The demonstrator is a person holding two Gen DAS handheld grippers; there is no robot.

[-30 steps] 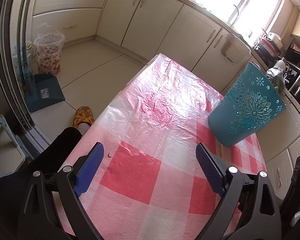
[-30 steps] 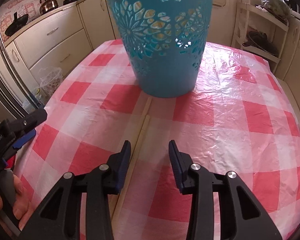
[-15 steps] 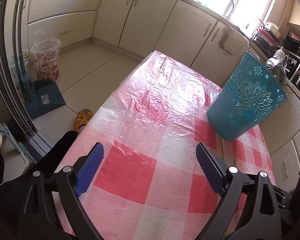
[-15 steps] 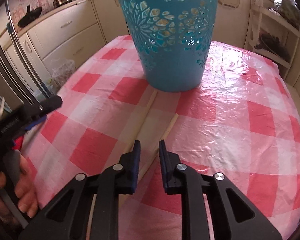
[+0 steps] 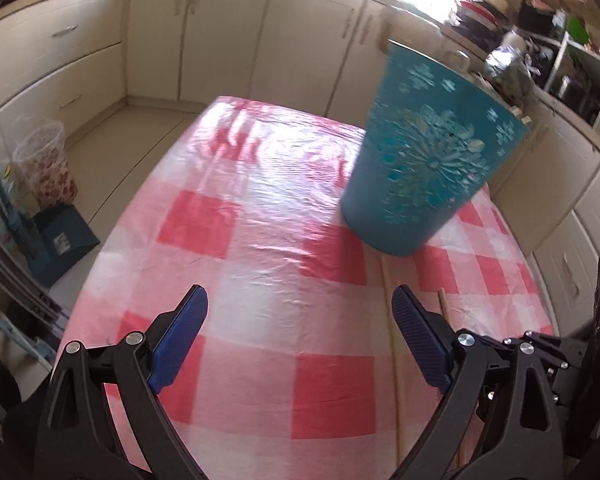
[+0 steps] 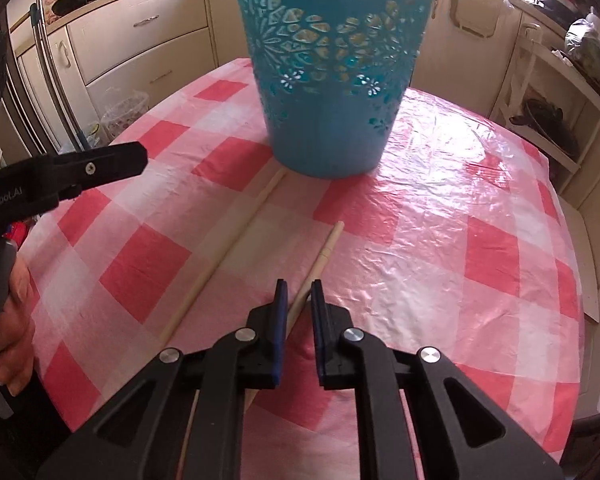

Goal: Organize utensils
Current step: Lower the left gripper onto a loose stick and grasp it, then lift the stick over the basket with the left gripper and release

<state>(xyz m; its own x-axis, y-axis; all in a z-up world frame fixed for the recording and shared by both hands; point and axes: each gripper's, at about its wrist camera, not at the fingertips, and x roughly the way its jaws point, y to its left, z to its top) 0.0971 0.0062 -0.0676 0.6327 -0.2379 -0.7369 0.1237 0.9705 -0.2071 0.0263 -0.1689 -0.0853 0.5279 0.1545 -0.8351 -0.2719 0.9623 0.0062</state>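
From where I'm sitting, starting at the far left of the right wrist view: a hand [image 6: 10, 320] wrapped round the handle of the left gripper [image 5: 300, 312], and one of its black fingers [image 6: 100, 164] pokes in over the red and white checked tablecloth [image 6: 480, 240]. In its own camera that gripper's jaws stand wide apart with just bare cloth between the blue pads, so nothing held there.

Moving right, there are two pale wooden chopsticks on the cloth. The first chopstick [image 6: 224, 256] lies flat, running diagonally from near the front edge up to the foot of the teal basket [image 6: 332, 72], its far tip right at the base. Just to the right of it, the second chopstick [image 6: 320, 260] sits between the pads of the right gripper [image 6: 298, 296]. Those jaws have just been closing and are nearly together now, clamped on the stick as far as I can see, with its far end pointing toward the basket but well short of it.

The basket stands upright mid-table with flower cutouts all round. In the left wrist view it's up on the right, pretty blurred, with cream kitchen cabinets [image 5: 300, 40] behind.
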